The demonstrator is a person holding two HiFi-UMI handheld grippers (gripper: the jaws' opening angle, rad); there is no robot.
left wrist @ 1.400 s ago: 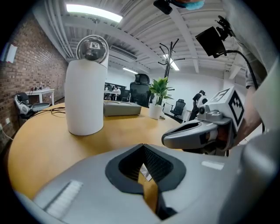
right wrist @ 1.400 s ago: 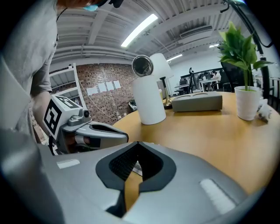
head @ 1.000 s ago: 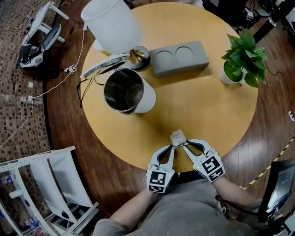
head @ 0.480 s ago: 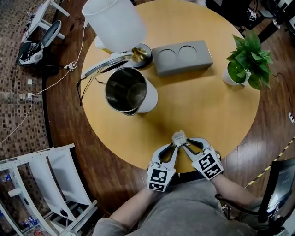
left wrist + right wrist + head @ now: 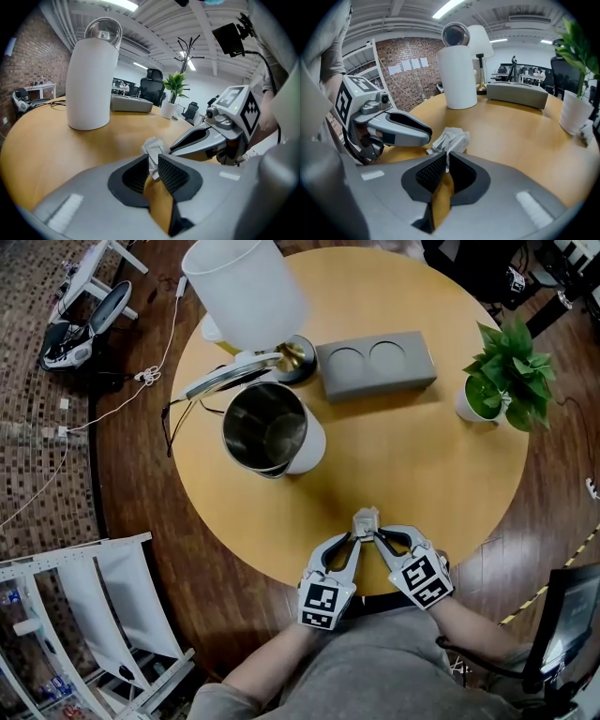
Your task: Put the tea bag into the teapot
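A small white tea bag (image 5: 365,519) is held just above the near edge of the round wooden table (image 5: 450,456), between my two grippers. My left gripper (image 5: 354,536) is shut on its left side; in the left gripper view the crumpled paper (image 5: 152,149) sticks up from the pads. My right gripper (image 5: 377,535) has just been closing, and a thin edge of the tea bag (image 5: 451,139) is pinched between its pads. The teapot (image 5: 267,427), white outside and steel inside, stands open at the table's left, well beyond both grippers.
The teapot's lid (image 5: 230,374) is swung open toward a lamp with a white shade (image 5: 246,287). A grey block with two round hollows (image 5: 377,360) lies at the back. A potted plant (image 5: 506,367) stands at the right edge. A white frame (image 5: 103,615) stands on the floor, lower left.
Both grippers stay at the near table edge. The right gripper's fingers have drawn together on the tea bag, which now looks narrower between the two tips.
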